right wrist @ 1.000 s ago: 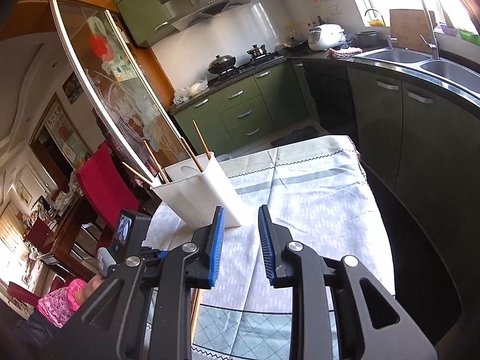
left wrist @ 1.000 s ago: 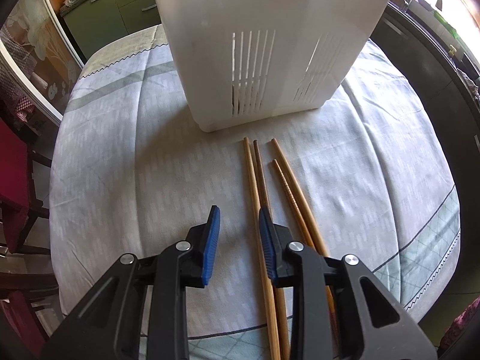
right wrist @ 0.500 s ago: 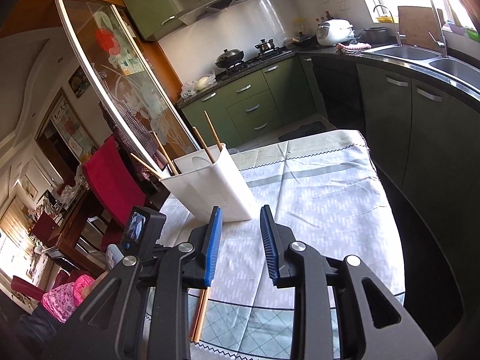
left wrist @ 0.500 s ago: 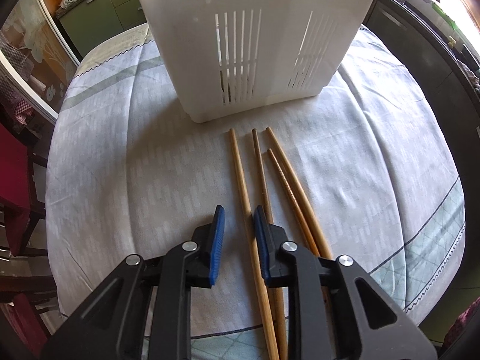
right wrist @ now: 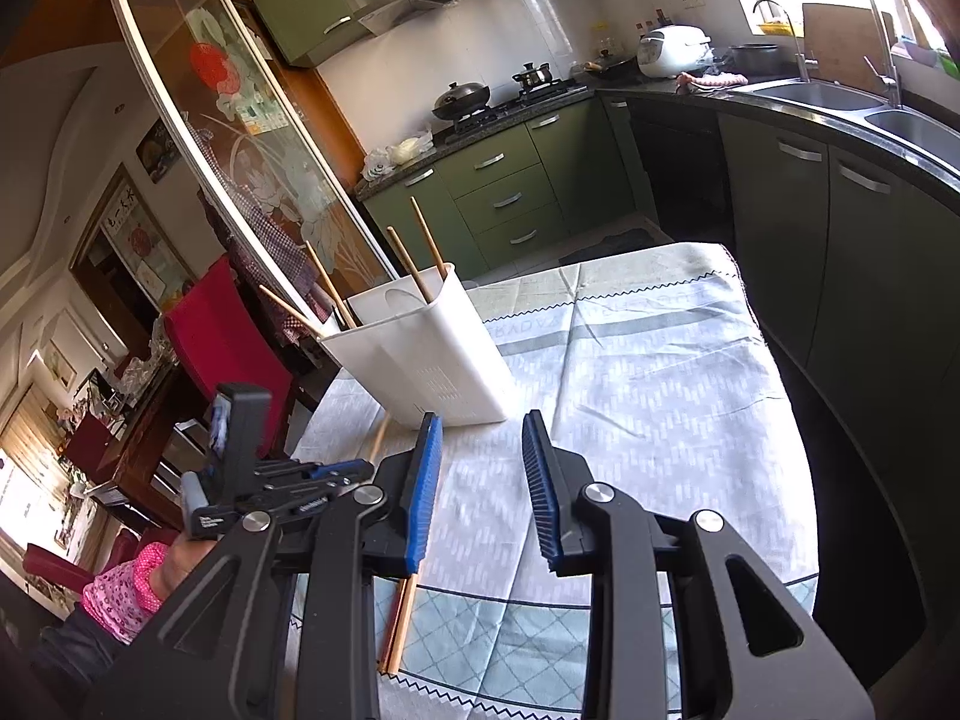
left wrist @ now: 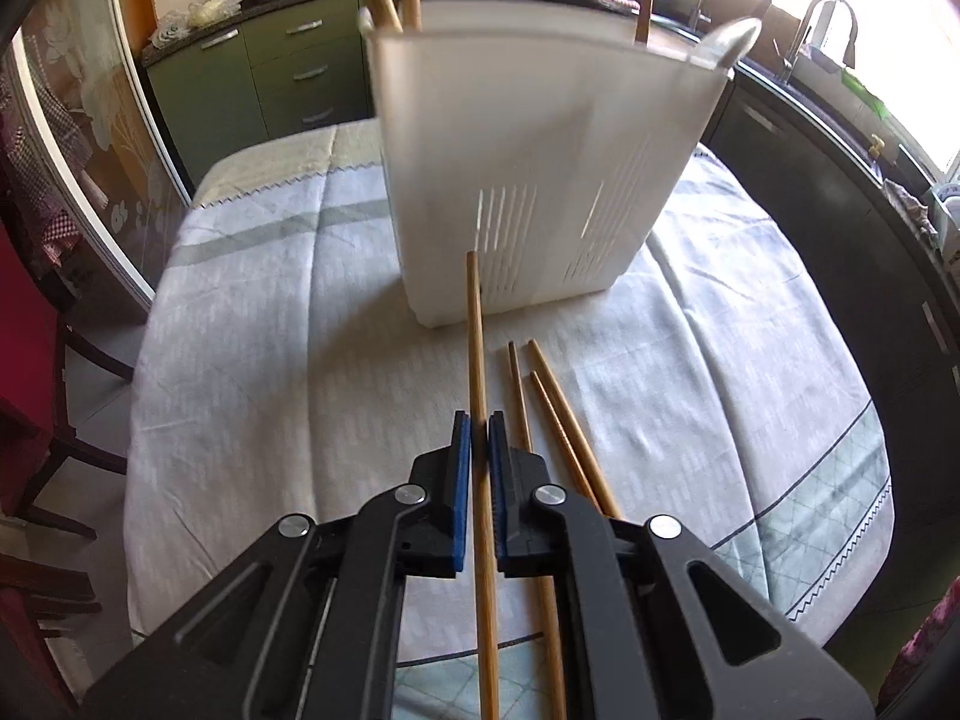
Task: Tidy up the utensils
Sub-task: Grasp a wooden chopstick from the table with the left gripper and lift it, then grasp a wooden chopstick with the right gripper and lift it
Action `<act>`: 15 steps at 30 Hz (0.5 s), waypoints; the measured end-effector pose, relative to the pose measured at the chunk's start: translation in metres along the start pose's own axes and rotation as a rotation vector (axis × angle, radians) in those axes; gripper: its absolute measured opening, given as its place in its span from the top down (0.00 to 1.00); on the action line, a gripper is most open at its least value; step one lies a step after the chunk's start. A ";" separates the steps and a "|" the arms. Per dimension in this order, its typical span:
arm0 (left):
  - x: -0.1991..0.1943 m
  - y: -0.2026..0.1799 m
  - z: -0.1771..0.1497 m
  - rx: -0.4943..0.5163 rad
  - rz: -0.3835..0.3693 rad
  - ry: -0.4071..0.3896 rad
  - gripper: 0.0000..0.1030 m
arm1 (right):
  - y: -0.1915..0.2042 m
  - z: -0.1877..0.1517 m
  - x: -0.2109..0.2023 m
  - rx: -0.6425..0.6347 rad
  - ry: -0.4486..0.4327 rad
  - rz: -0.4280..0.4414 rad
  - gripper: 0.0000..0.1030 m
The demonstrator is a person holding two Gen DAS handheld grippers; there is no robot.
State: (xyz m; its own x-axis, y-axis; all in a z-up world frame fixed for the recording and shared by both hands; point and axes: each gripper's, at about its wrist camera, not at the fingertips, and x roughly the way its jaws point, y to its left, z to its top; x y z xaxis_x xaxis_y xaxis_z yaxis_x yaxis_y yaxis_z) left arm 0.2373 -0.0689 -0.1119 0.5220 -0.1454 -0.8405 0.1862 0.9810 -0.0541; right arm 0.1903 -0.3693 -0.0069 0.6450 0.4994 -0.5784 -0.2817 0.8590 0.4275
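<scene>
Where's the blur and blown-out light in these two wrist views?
Left wrist view: the white utensil holder is motion-smeared near its rim, the window at top right clips to white, and the held chopstick stays sharp. Right wrist view: the window above the sink is overexposed, fisheye bends the counter edge, and the tablecloth is evenly lit.

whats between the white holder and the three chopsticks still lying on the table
Only bare tablecloth: in the left wrist view a short strip of cloth separates the white holder from the tips of the three loose chopsticks. The chopstick clamped in the left gripper passes beside them.
</scene>
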 end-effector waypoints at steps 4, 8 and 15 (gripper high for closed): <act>-0.050 0.008 -0.008 -0.004 0.013 -0.155 0.94 | 0.010 -0.008 0.027 -0.042 0.083 -0.014 0.67; -0.093 0.018 -0.026 0.000 0.024 -0.295 0.94 | 0.023 -0.025 0.072 -0.094 0.188 -0.053 0.64; -0.124 0.026 -0.053 -0.008 0.027 -0.402 0.94 | 0.051 -0.052 0.169 -0.195 0.356 -0.135 0.64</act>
State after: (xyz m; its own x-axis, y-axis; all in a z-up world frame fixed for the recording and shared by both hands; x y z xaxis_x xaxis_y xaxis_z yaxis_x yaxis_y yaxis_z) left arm 0.1332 -0.0182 -0.0383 0.8111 -0.1568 -0.5635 0.1626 0.9859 -0.0404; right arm 0.2483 -0.2354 -0.1189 0.4093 0.3595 -0.8386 -0.3626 0.9075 0.2121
